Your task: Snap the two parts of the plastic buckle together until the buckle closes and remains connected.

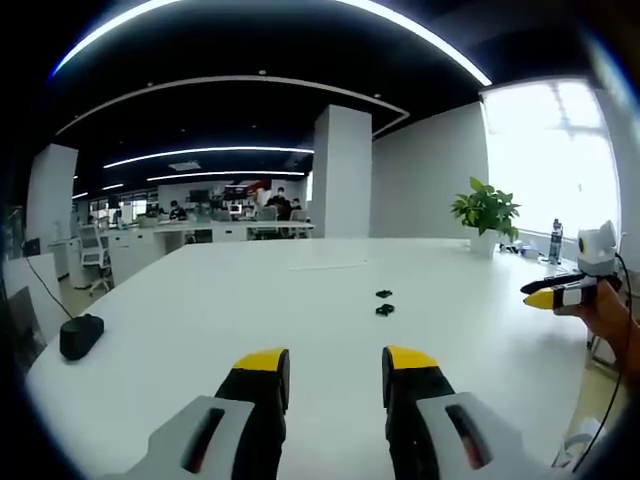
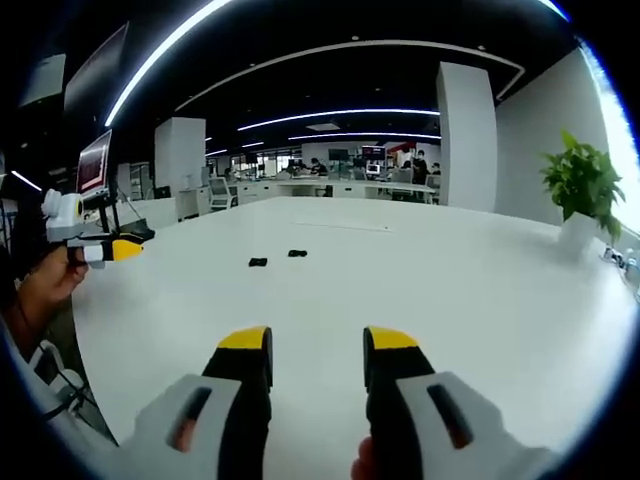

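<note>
While I look along my left gripper (image 1: 335, 368) in the left gripper view, its yellow-tipped jaws stand apart with nothing between them, above the white table (image 1: 200, 310). Both buckle parts (image 1: 384, 302) lie well ahead near the table's middle, close together but not joined. My right gripper (image 1: 556, 295) hangs at the right edge; I cannot tell its jaws there.

From the right gripper view, my right gripper's jaws gape empty, and the two black pieces lie apart ahead to the left. A potted plant (image 2: 582, 190) stands far right.
</note>
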Demonstrator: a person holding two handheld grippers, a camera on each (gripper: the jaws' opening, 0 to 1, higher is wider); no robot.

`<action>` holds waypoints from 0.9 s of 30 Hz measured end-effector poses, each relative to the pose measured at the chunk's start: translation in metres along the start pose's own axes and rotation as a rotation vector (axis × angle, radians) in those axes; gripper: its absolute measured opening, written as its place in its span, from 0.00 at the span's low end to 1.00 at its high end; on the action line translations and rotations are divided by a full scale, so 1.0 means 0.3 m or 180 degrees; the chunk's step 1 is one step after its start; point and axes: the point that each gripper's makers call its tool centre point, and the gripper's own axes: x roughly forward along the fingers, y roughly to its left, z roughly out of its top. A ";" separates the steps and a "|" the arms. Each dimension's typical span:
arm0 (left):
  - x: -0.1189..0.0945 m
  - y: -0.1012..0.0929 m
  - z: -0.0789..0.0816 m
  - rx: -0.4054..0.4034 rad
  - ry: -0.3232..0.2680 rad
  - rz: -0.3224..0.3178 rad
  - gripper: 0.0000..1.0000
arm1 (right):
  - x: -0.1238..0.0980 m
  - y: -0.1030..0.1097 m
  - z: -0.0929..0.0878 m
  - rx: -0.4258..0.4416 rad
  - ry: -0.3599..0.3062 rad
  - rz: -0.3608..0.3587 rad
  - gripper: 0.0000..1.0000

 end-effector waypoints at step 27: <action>0.033 -0.006 0.008 0.0005 0.0033 -0.0099 0.34 | 0.050 0.002 0.015 -0.0016 0.0035 0.0063 0.33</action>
